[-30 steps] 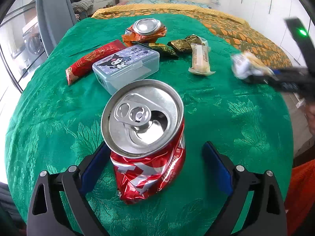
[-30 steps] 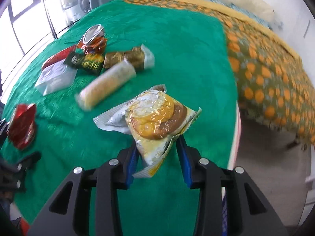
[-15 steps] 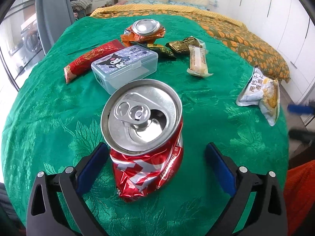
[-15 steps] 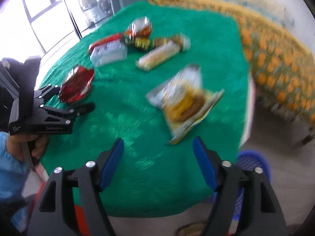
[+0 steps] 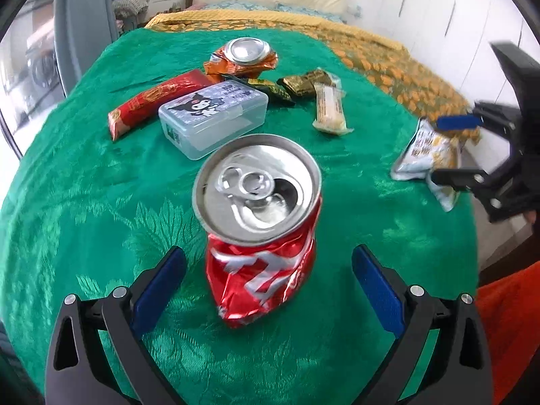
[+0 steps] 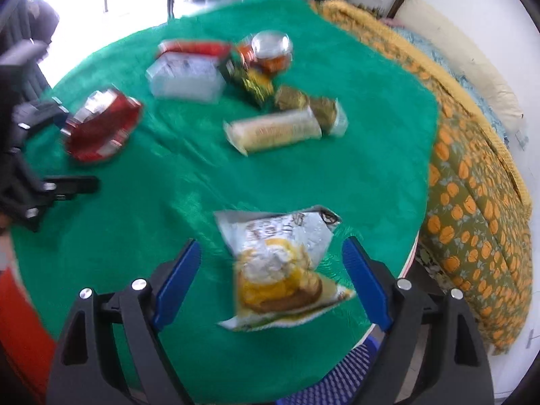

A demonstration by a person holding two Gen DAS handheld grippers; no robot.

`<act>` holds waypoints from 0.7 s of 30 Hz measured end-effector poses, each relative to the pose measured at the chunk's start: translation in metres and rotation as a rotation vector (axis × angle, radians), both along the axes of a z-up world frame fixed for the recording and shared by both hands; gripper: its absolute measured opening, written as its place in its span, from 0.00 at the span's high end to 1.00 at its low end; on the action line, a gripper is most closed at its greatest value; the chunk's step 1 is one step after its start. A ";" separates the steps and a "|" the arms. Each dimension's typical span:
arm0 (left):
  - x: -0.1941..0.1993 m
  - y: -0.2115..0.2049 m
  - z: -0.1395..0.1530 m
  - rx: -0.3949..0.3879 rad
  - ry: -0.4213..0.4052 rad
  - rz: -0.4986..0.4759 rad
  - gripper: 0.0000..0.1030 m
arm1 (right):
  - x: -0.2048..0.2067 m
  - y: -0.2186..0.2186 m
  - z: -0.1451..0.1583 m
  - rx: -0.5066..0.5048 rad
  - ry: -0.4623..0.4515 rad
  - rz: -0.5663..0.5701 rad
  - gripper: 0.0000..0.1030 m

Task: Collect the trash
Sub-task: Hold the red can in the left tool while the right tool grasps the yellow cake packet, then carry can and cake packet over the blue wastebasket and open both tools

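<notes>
A crushed red can (image 5: 260, 222) stands on the green tablecloth (image 5: 84, 185) between the fingers of my open left gripper (image 5: 268, 273), which does not touch it. The can also shows in the right wrist view (image 6: 101, 125). A white and yellow snack packet (image 6: 287, 270) lies near the table's edge between the fingers of my open right gripper (image 6: 271, 270). The packet (image 5: 427, 153) and the right gripper (image 5: 459, 148) show at the right in the left wrist view.
Further back lie a red wrapper (image 5: 155, 101), a clear plastic box (image 5: 212, 118), a crushed orange can (image 5: 244, 55), dark and gold wrappers (image 5: 303, 84) and a pale snack bar (image 5: 329, 108). A blue basket (image 6: 337, 381) sits below the table edge. A bed (image 6: 472, 175) stands beside the table.
My right gripper let go of the snack packet onto the table, pulled back, and now sits open around it. My left gripper has opened slightly wider around the red can.
</notes>
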State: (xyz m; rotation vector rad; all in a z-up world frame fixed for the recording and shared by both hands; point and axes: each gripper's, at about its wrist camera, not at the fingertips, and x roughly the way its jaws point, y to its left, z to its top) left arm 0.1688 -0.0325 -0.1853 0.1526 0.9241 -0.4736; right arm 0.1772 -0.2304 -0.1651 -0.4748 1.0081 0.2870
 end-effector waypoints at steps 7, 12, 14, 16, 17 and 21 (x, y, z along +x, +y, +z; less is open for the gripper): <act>0.004 0.001 0.001 0.050 -0.021 0.024 0.32 | -0.006 -0.021 -0.002 0.045 0.028 -0.117 0.57; 0.002 0.008 0.003 0.014 -0.027 0.045 0.41 | -0.030 -0.041 0.012 0.237 0.000 -0.199 0.57; -0.001 0.008 0.005 -0.009 -0.021 0.052 0.41 | -0.037 -0.045 0.016 0.314 -0.008 -0.224 0.57; -0.006 0.005 0.008 -0.037 -0.012 0.048 0.41 | -0.044 -0.048 0.017 0.371 -0.013 -0.242 0.57; -0.009 0.001 0.010 -0.046 -0.009 0.041 0.41 | -0.047 -0.048 0.016 0.390 -0.013 -0.247 0.57; -0.018 -0.018 0.020 -0.060 -0.013 0.010 0.41 | -0.054 -0.054 0.013 0.493 -0.006 -0.278 0.57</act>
